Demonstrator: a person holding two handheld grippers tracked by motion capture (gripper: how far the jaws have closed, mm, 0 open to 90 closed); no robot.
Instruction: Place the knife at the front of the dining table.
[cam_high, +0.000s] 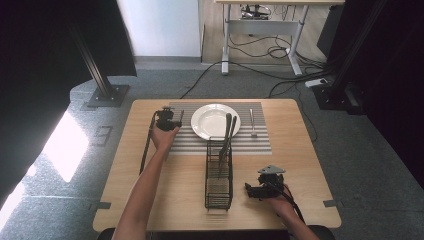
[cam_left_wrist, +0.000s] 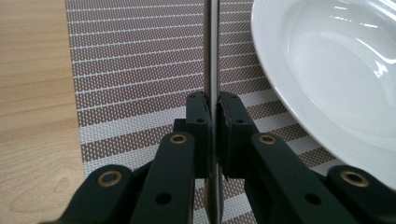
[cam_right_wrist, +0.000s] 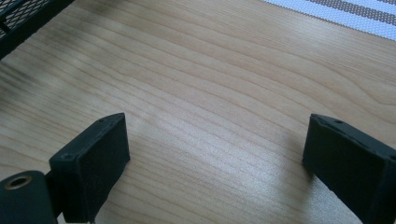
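My left gripper (cam_high: 172, 120) (cam_left_wrist: 214, 100) is shut on a thin metal piece of cutlery (cam_left_wrist: 212, 46), seen edge-on and reaching forward over the striped placemat (cam_left_wrist: 140, 70). It sits just left of the white plate (cam_high: 215, 121) (cam_left_wrist: 336, 70). In the high view the cutlery (cam_high: 181, 116) lies low over the mat's left part. My right gripper (cam_high: 248, 189) (cam_right_wrist: 217, 140) is open over bare wood with nothing between its jaws, right of the black wire caddy (cam_high: 218, 175).
Two long utensils (cam_high: 227, 135) stand in the caddy, leaning toward the plate. Another metal utensil (cam_high: 252, 122) lies on the placemat (cam_high: 250, 142) right of the plate. The caddy's corner (cam_right_wrist: 18, 18) shows at the upper left of the right gripper view.
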